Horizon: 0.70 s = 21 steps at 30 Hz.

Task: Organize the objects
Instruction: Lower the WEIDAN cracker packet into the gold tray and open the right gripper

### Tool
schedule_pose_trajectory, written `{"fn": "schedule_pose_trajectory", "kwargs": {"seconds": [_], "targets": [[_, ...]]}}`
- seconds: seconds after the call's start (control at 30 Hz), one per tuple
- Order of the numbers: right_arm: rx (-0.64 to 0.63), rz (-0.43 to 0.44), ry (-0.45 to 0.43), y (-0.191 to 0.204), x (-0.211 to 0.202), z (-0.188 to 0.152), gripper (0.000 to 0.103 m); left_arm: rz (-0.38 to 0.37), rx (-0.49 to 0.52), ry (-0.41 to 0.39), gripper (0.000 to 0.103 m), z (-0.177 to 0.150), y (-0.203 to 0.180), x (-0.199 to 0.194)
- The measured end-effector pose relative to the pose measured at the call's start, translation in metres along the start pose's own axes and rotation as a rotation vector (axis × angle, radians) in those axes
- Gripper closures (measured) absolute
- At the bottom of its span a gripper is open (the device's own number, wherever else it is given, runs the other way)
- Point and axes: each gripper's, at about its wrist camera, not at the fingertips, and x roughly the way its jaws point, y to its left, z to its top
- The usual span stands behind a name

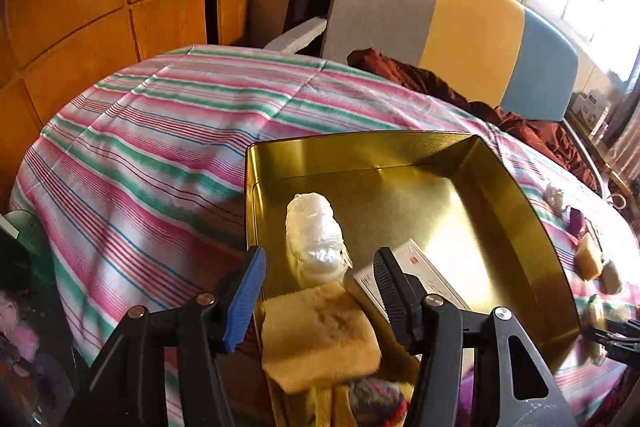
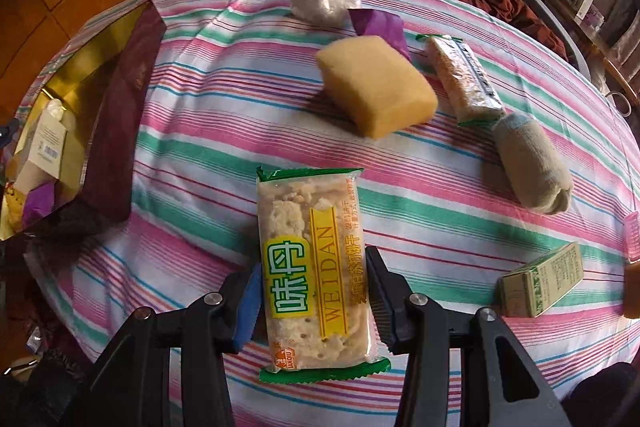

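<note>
left gripper: fingers spread, clear of sponge, which lies between and just below them inside tin | right gripper: pinching cracker pack across its width, long axis along the fingers | tin off the right fingers' left; right hand carries next

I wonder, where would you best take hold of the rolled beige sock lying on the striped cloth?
Probably around the middle of the rolled beige sock, from above, with the jaws across its short width. It lies flat as a soft roll with bare striped cloth on both long sides, so the fingers should fit there.
</note>
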Motion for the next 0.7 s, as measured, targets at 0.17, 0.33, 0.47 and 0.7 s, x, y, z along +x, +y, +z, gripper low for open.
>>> {"fn": "schedule_pose_trajectory", "kwargs": {"seconds": [0.17,0.33,0.47,0.7], "targets": [[-0.030,0.076,-0.080,0.030,-0.020,0.021,0.055,-0.026,0.003,-0.041,0.044,-0.014,-0.003,-0.025],[-0.152,0.157,-0.171,0.096,-0.053,0.044,0.055,-0.063,-0.018,-0.046,0.043,-0.025,-0.004,-0.038],[-0.264,0.201,-0.191,0.150,-0.050,0.065,0.055,-0.077,-0.020,-0.046,0.042,-0.032,-0.005,-0.043],[-0.353,0.164,-0.085,0.209,0.013,0.078,0.055,-0.089,-0.041,-0.052,0.041,-0.038,0.004,-0.051]]}}
